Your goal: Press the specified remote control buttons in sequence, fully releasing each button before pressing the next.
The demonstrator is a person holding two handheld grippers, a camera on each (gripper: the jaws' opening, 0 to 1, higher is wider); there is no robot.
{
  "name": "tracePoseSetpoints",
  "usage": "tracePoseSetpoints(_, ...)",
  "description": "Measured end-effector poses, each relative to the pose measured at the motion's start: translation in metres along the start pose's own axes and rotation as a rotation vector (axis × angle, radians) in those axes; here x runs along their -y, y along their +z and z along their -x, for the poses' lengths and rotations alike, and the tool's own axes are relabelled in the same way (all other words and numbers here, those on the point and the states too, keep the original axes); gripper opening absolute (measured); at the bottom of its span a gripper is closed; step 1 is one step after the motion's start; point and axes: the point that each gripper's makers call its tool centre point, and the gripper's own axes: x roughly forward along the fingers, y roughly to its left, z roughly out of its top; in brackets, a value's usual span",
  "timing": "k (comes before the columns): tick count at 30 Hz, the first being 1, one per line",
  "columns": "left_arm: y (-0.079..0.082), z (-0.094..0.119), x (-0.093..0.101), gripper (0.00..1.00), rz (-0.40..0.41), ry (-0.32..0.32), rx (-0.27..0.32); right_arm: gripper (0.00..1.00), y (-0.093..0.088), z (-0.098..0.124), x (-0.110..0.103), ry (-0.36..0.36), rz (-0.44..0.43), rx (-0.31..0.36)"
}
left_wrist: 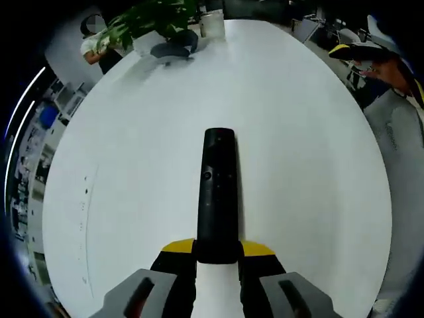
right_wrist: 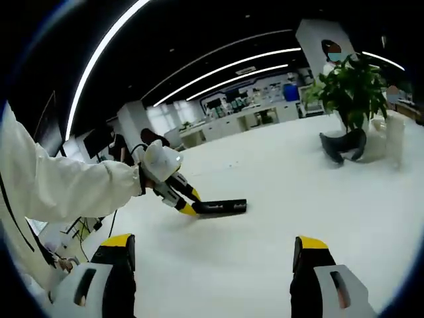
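While the black remote control (left_wrist: 218, 195) is held by its near end between the yellow-tipped jaws of the left tool (left_wrist: 218, 255), its length is stretched out over the white bench (left_wrist: 132, 165). From the right gripper view, the remote (right_wrist: 222, 207) is seen raised just above the bench top. Beyond the remote, near the bench's far edge, a potted plant (left_wrist: 159, 20) is seen. The right tool (right_wrist: 213, 255) is spread wide, with nothing gripped.

White table (left_wrist: 298, 132) with a potted plant (right_wrist: 351, 86) beside a cup (left_wrist: 212, 24).
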Motion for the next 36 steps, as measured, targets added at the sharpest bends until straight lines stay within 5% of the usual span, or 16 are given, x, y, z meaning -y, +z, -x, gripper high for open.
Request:
tracePoseSetpoints(13, 0.001, -0.006, -0.032, 0.21, -0.01, -0.006, -0.048, 0.99, -0.007, -0.002, 0.002, -0.005, -0.007, -0.019)
tracePoseSetpoints(36, -0.003, -0.018, -0.035, 0.22, -0.101, -0.064, -0.106, 0.99, -0.004, 0.0, 0.0, -0.006, 0.007, -0.027)
